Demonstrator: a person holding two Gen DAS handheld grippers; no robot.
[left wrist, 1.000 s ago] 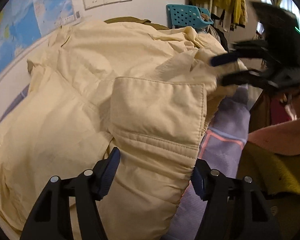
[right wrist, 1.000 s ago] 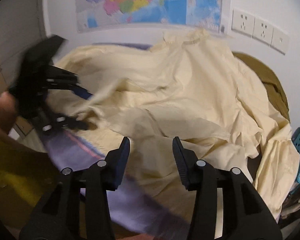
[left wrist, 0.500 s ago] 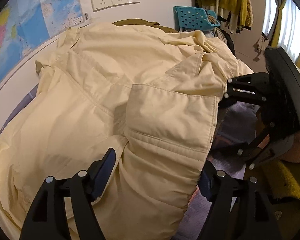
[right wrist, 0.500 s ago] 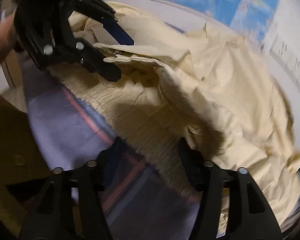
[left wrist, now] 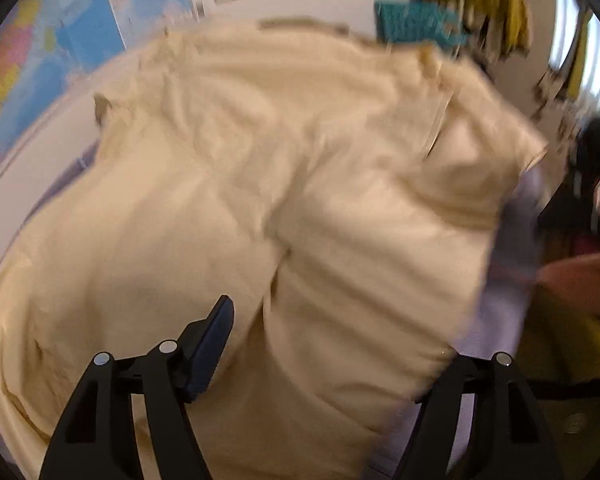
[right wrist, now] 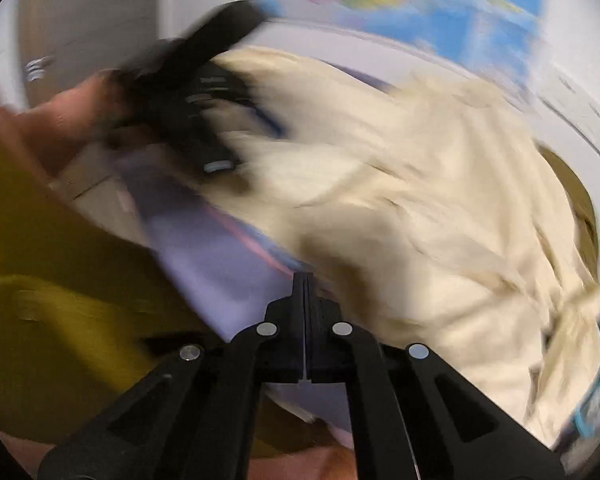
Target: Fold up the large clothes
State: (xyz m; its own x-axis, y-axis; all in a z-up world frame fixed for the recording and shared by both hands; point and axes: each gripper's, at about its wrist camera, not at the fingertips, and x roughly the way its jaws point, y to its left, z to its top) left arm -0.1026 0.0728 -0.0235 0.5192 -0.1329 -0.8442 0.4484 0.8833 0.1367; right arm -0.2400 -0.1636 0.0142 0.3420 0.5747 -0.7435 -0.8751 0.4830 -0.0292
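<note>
On the lavender bed cover (left wrist: 512,240) our cream jacket (left wrist: 300,200) lay spread toward the map wall. At its near hem our left hand-held gripper (left wrist: 328,344) stood wide apart astride a bunched fold, not visibly pinching it. Further right, our right hand-held gripper (right wrist: 305,280) had just snapped fully together at the jacket's edge; whether cloth was caught we could not tell.

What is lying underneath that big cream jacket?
A lilac blanket with a pink stripe shows under the cream jacket at its near edge. An olive garment peeks out at the far side. Anything else beneath is covered.
</note>
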